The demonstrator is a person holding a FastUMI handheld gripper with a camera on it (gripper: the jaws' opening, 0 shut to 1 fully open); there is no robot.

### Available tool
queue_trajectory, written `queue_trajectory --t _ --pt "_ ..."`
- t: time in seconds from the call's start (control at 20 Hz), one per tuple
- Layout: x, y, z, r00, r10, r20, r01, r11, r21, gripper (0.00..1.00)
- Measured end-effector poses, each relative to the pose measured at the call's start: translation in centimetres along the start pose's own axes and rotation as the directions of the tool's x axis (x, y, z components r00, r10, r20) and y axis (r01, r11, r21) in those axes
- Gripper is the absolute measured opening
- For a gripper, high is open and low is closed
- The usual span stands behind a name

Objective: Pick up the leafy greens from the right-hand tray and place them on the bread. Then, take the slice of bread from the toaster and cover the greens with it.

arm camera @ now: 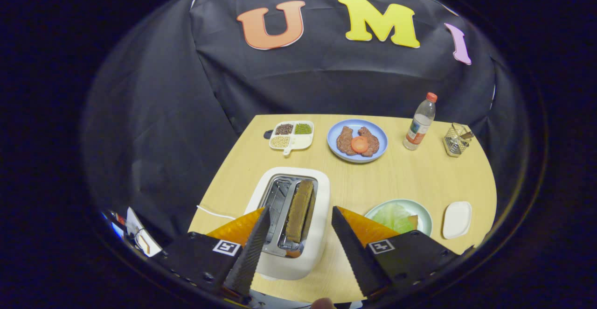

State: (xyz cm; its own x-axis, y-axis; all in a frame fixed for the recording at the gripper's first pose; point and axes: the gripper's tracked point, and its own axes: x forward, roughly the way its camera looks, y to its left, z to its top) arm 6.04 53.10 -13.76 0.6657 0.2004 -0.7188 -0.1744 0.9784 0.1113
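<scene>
Table (410,178): wooden, everything I see sits on it.
Toaster (322,215): white, my landmark; bread slice (298,211) upright in its right slot.
Gripper (298,215): I hold it wide open over the toaster, fingers either side of the slice, gripping nothing.
Blue plate (378,134): beyond the toaster, meat and an orange round.
Green plate (422,213): right of the toaster, leafy greens (392,216) on it.
Divided tray (305,141): beyond the toaster, grains.
Bottle (419,122): far right of it.

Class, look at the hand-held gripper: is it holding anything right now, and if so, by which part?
Nothing is held. The hand-held gripper is open, its fingers spread either side of the bread standing in the toaster, not touching it.
</scene>
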Motion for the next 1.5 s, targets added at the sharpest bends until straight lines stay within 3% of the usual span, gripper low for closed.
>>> queue_trajectory --t 0.15,0.3,0.4,0.45,0.6,0.7,0.8,1.5 --pt "1.4 0.1 -0.4 0.999 -0.041 -0.022 0.041 0.999 -0.002 0.63" --pt "2.6 -0.1 -0.7 0.996 -0.076 -0.050 0.077 0.997 0.014 0.53" --pt "3.2 -0.6 -0.7 0.993 -0.104 -0.057 0.106 0.994 0.028 0.41" --pt "3.3 -0.6 -0.6 0.992 -0.104 -0.068 0.107 0.994 0.037 0.29" --pt "3.3 -0.1 -0.5 0.994 -0.079 -0.082 0.083 0.995 0.046 0.13" --pt "2.8 -0.1 0.0 0.995 -0.074 -0.069 0.076 0.997 0.025 0.12" --pt "2.3 0.0 0.7 0.996 -0.066 -0.058 0.067 0.998 0.015 0.02" --pt "-5.0 -0.8 5.6 0.997 0.051 0.057 -0.054 0.997 0.052 0.02"
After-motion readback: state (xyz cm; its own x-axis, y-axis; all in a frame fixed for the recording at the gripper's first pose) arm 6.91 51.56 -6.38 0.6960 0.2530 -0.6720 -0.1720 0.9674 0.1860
